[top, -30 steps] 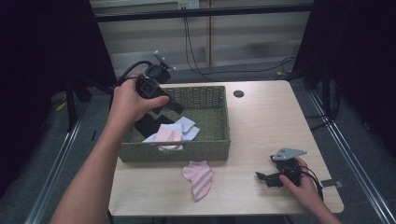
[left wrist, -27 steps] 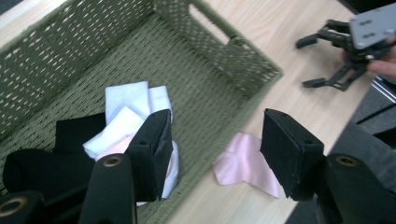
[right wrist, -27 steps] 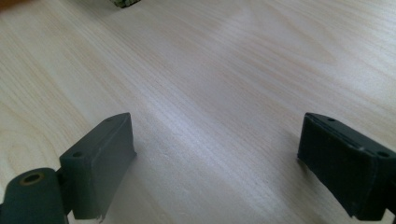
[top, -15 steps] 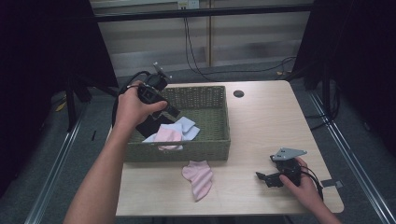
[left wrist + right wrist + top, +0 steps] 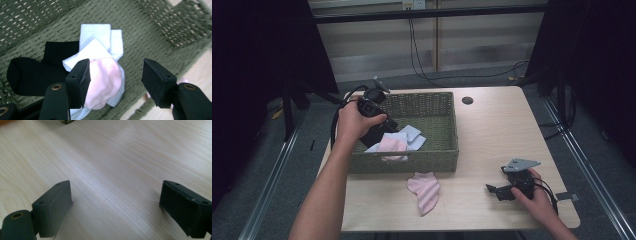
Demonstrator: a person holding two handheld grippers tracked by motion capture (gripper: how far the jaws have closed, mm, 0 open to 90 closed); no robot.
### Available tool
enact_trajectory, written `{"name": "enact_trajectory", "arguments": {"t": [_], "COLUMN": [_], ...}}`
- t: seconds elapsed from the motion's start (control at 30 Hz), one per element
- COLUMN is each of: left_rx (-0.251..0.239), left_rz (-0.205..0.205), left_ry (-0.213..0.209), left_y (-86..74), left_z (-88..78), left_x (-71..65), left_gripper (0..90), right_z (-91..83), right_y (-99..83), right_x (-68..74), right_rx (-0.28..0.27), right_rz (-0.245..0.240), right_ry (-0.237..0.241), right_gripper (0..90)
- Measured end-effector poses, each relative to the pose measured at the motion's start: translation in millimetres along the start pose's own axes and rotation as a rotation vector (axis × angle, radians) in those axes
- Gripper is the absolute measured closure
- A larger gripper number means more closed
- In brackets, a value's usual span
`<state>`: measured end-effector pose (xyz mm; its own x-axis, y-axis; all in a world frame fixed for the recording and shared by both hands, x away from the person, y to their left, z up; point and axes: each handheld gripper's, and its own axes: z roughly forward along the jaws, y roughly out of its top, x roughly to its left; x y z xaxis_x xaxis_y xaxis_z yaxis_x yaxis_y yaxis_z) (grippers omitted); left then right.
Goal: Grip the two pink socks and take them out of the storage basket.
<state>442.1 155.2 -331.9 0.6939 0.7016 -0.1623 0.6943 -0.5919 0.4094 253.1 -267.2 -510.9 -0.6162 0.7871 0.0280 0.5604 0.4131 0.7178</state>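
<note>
Your left gripper [image 5: 116, 82] hung open over the pink sock [image 5: 105, 81] in the green wicker basket [image 5: 432, 159]. The soft, pale, rumpled sock lay lengthwise toward the basket's near wall. Your right gripper [image 5: 115, 207] rested open on the table [image 5: 120, 157].

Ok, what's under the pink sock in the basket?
White socks lie under the pink sock, with a black sock beside them. Anything deeper in the green wicker basket is covered.

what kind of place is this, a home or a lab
Probably a lab or recording setup, not a home: a bare wooden table ringed by black curtains, loose cables on the floor, and a handheld gripper.
</note>
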Motion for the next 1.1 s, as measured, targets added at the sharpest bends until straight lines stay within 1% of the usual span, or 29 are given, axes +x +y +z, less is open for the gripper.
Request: {"name": "enact_trajectory", "arguments": {"t": [0.03,0.07,0.1,0.13,0.17,0.2,0.23,0.3,0.37,0.5,0.53,0.57,0.63,0.7,0.83,0.87,0.93,1.0,1.07,1.1], "left_rx": [0.012,0.012,0.010,0.018,0.018,0.015,0.015,0.024,0.030,0.022,0.035,0.035,0.045,0.051,0.069,0.072,0.076,0.093,0.100,0.100], "left_rz": [0.001,0.001,0.003,0.001,0.001,-0.009,-0.009,-0.012,-0.015,-0.032,-0.039,-0.039,-0.040,-0.052,-0.058,-0.068,-0.064,-0.063,-0.074,-0.072], "left_ry": [0.001,0.001,0.001,0.006,0.006,0.011,0.011,0.025,0.024,0.036,0.036,0.036,0.043,0.035,0.037,0.033,0.036,0.042,0.036,0.039], "left_y": [-0.7,-0.7,-1.3,-2.6,-2.6,-4.4,-4.4,-6.5,-7.9,-11.4,-13.0,-13.0,-15.4,-18.9,-22.1,-24.1,-25.3,-28.6,-31.3,-32.2], "left_z": [4.4,4.4,7.5,12.4,12.4,17.0,17.0,22.0,24.9,31.2,34.5,34.5,39.5,47.6,55.3,59.8,62.5,67.3,71.0,72.2], "left_x": [2.3,2.3,3.4,6.0,6.0,9.0,9.0,13.1,15.7,21.2,23.5,23.5,25.1,27.6,30.9,31.4,31.9,34.5,35.7,35.9], "left_gripper": [39.3,39.3,39.3,39.3,39.3,39.5,39.8,39.9,40.1,40.1,40.1,40.1,40.1,40.1,39.9,39.7,40.2,40.4,40.4,40.4], "right_z": [0.0,0.0,0.0,0.0,0.0,0.0,0.0,0.0,-0.1,0.0,-0.1,0.0,0.0,0.0,-0.2,0.0,0.0,0.0,0.0,0.0], "right_y": [0.0,0.0,0.0,0.0,0.0,0.0,0.0,0.0,0.0,0.0,0.0,0.0,0.0,0.0,0.0,0.0,0.0,0.0,0.0,0.0], "right_x": [0.0,0.0,0.0,0.0,0.0,0.0,0.0,0.0,0.1,0.0,0.1,0.0,0.0,0.0,0.2,0.1,0.1,0.1,0.1,0.1], "right_rx": [0.000,0.000,0.000,0.000,0.000,0.000,0.000,0.000,0.001,0.000,0.001,0.000,0.000,0.000,0.002,0.000,0.000,0.000,0.000,0.000], "right_rz": [0.000,0.000,0.000,0.000,0.000,0.000,0.000,0.000,0.001,0.000,0.001,0.000,0.000,0.000,0.003,0.001,0.002,0.001,0.001,0.002], "right_ry": [0.000,0.000,0.000,0.000,0.000,0.000,0.000,0.000,0.000,0.000,0.000,0.000,0.000,0.000,0.000,0.000,0.000,0.000,0.000,0.000], "right_gripper": [10.0,10.0,10.0,10.0,10.0,10.0,10.0,10.0,10.0,10.0,10.0,10.0,10.0,10.0,10.0,10.0,10.0,10.0,10.0,10.0]}}
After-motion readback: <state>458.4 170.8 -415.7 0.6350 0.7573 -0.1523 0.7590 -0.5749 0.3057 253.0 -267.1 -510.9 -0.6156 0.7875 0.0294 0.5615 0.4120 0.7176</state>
